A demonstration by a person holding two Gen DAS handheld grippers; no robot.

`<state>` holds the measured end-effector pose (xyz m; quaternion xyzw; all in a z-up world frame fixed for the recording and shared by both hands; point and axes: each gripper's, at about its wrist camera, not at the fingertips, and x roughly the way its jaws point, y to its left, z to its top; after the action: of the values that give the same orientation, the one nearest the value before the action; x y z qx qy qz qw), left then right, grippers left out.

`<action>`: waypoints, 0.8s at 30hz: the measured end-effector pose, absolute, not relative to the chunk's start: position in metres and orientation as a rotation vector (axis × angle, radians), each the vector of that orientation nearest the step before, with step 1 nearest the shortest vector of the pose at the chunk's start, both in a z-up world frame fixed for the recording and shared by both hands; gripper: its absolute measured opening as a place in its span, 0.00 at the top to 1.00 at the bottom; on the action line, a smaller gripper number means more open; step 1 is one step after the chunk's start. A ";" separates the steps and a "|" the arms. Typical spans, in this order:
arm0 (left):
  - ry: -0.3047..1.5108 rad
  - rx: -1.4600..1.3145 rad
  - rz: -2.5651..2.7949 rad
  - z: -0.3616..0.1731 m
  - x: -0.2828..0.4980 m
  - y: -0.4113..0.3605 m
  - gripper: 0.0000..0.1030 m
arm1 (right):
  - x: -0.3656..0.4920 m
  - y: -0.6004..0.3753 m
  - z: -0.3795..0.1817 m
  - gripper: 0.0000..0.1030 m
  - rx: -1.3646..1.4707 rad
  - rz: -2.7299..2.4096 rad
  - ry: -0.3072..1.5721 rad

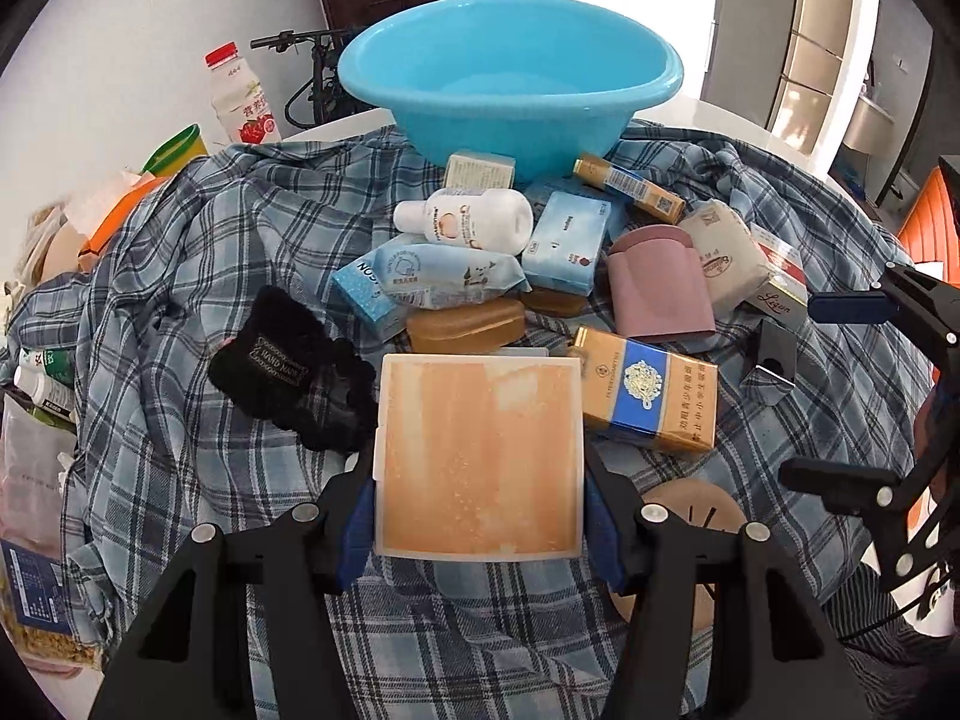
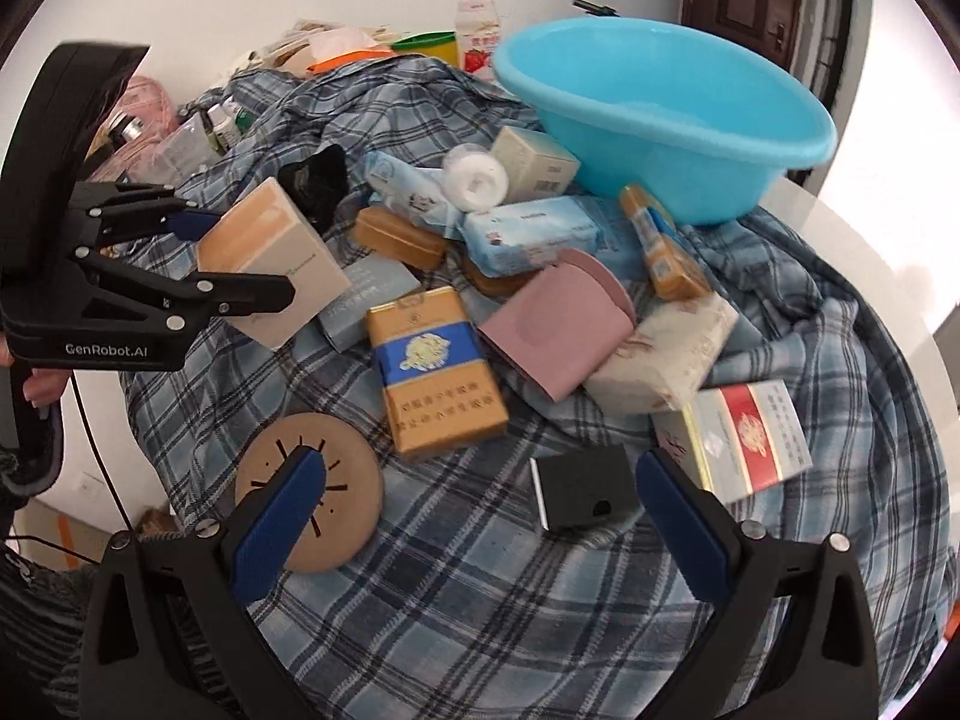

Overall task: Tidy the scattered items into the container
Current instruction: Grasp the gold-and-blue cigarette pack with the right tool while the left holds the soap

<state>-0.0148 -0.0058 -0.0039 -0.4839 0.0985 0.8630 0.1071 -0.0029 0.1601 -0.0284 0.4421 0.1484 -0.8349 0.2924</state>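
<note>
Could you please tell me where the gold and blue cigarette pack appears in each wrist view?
Left wrist: gold and blue cigarette pack, right of centre, beside the held box.
Right wrist: pack, centre, lying flat on the plaid cloth.
Shared landmark: pink cup, tipped over just beyond it.

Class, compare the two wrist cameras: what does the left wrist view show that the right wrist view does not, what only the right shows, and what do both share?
Only the left wrist view shows a "HAND MADE" label on the black knitted piece. Only the right wrist view shows the pink yarn ball and the side of the left gripper shut on the orange box. Both show the blue basin, empty, the plaid cloth, the pink cup and the open right gripper.
</note>
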 end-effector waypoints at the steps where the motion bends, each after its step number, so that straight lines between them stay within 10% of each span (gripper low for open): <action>1: 0.281 -1.425 2.545 -0.003 -0.014 -0.009 0.41 | -0.002 0.152 -0.030 0.00 1.167 -2.220 0.431; 12: 0.199 -1.404 2.557 0.007 -0.005 -0.024 0.41 | -0.037 0.127 -0.053 0.23 1.197 -2.057 0.440; 24: 0.212 -1.437 2.544 0.000 -0.007 -0.023 0.41 | -0.042 0.129 -0.058 0.25 1.175 -1.981 0.417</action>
<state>-0.0069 -0.0229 0.0005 -0.4877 0.0718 0.8636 0.1057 -0.0419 0.1287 -0.0577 0.4624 0.1639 -0.7793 0.3899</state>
